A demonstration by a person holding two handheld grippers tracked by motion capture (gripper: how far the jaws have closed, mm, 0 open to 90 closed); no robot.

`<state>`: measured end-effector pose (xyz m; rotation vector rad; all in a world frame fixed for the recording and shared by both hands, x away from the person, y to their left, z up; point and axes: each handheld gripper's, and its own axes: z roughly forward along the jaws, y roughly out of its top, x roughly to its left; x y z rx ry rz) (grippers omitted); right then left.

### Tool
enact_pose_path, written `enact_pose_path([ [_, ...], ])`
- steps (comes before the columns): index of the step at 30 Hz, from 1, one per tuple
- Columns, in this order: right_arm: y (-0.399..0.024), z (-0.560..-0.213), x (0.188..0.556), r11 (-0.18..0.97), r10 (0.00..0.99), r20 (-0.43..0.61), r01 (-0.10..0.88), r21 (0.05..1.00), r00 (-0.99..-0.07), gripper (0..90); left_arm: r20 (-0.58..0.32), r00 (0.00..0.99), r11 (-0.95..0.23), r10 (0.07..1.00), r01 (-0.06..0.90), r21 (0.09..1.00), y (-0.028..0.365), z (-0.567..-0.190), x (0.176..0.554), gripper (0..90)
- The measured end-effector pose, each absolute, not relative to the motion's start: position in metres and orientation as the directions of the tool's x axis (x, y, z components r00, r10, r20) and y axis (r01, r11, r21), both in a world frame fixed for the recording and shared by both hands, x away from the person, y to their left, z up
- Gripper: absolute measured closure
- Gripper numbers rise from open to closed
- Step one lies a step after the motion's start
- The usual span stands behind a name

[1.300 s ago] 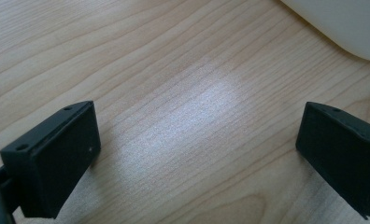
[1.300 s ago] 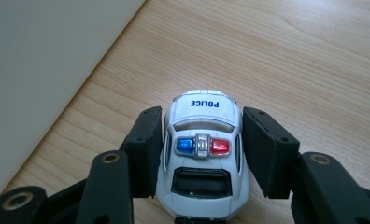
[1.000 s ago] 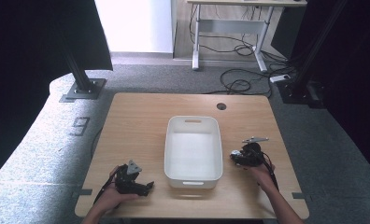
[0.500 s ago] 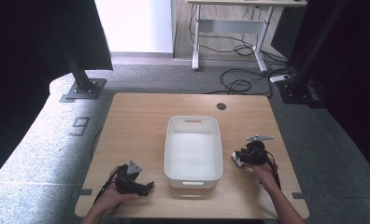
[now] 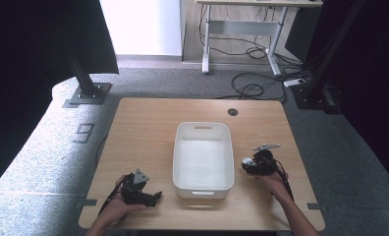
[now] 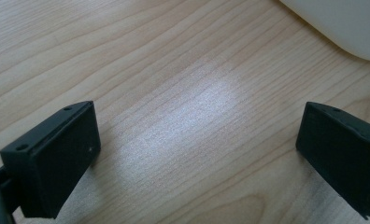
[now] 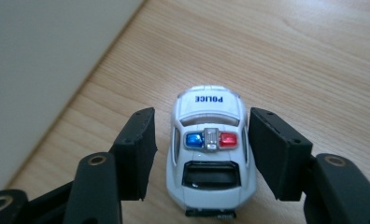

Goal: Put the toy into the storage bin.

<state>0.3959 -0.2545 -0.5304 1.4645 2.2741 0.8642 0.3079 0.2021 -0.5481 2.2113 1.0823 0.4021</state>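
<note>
White toy police car (image 7: 210, 154) sits on the wooden worktop (image 5: 143, 128) between the parted jaws of the right tool (image 7: 202, 154), just right of the white tub (image 5: 203, 186).

In the right gripper view the car stands on its wheels with "POLICE" printed on its body and a blue and red light bar on the roof; the jaws flank its sides with a narrow gap on each side, having just been opening, so nothing is clamped. The tub's wall rises at the left of that view. In the high view the right tool (image 5: 251, 164) lies near the tub's right wall, and the left tool (image 5: 151, 199) rests near the worktop's front edge, left of the tub, jaws spread wide over bare wood.
</note>
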Motion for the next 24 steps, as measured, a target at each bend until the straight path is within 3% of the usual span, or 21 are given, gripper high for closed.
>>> enact_pose_path([
  [24, -0.2519, -0.5314, 0.3982, 0.263, 0.921, 0.065, 0.734, 0.626, -0.385, 50.1, -0.005, 0.616, -0.460, 0.788, 0.594, 0.660, 0.2022, -0.5481, 0.3076, 0.0],
])
